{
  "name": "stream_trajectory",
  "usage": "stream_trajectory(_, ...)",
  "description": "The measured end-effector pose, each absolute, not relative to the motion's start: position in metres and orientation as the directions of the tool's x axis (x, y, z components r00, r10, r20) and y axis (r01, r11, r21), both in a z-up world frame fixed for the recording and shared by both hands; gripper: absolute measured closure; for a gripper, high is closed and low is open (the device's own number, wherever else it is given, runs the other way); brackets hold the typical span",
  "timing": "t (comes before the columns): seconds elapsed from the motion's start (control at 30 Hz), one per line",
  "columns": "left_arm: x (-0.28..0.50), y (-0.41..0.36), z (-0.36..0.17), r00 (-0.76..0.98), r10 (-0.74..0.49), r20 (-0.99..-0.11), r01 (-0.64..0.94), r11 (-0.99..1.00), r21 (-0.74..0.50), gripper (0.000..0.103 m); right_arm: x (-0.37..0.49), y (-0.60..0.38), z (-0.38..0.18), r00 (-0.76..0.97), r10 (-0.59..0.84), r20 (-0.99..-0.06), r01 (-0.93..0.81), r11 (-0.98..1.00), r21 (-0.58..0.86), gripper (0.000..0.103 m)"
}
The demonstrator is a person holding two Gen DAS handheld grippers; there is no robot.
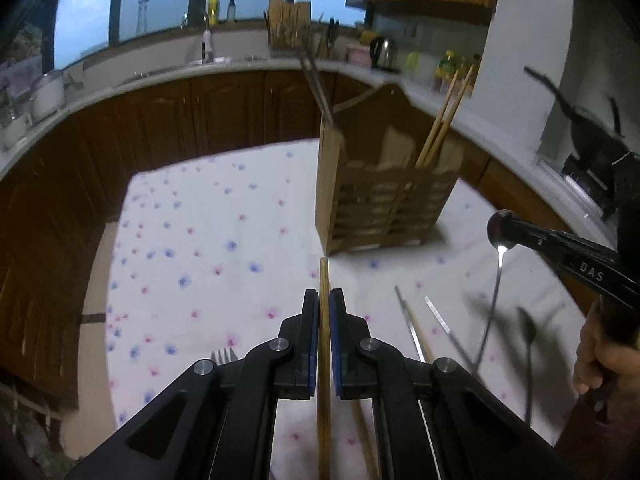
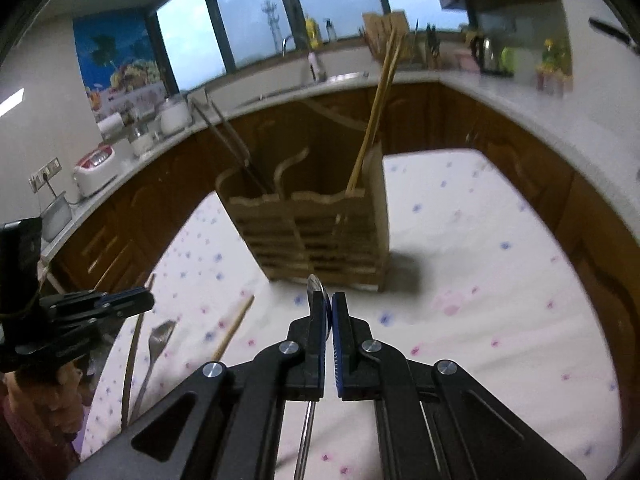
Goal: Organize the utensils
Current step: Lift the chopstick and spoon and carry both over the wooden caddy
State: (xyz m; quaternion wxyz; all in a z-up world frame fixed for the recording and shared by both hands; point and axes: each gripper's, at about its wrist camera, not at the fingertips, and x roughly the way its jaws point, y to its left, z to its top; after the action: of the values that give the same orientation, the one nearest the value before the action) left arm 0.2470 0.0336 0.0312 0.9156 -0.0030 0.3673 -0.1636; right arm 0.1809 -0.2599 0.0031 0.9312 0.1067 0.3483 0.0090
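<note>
The left gripper (image 1: 324, 300) is clamping a wooden chopstick (image 1: 324, 276); the right gripper (image 2: 328, 304) is pinching a metal spoon (image 2: 316, 286) at centre frame.

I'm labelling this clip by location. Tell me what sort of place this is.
A home kitchen, most likely. A sink tap stands under the window, an electric kettle sits on the L-shaped countertop over wooden cabinets, and a wooden utensil holder stands on a flowered tablecloth.

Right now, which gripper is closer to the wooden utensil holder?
Hard to call; perhaps the right gripper, holding a spoon just before the wooden utensil holder. The left gripper holds a chopstick similarly close.
</note>
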Motion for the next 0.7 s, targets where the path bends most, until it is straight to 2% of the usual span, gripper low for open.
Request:
stream_trajectory(0.3,0.198,0.055,0.066,0.729,-0.323,-0.603,0.293,0.944,-0.151,0.1,0.156,-0.257,0.05,0.844,0.021,-0.536,0.077,0.984,0.16,0.1)
stream_trajectory(0.53,0.184,0.064,0.077,0.746,-0.333,-0.576,0.294,0.942,-0.164,0.099,0.149,-0.259,0.061,0.863,-0.008,-0.505,0.091,0.986,0.139,0.1)
stream_trajectory(0.7,0.173,0.075,0.09,0.782,-0.356,-0.511,0.296,0.934,-0.198,0.099,0.144,-0.258,0.068,0.882,-0.037,-0.47,0.107,0.987,0.123,0.1)
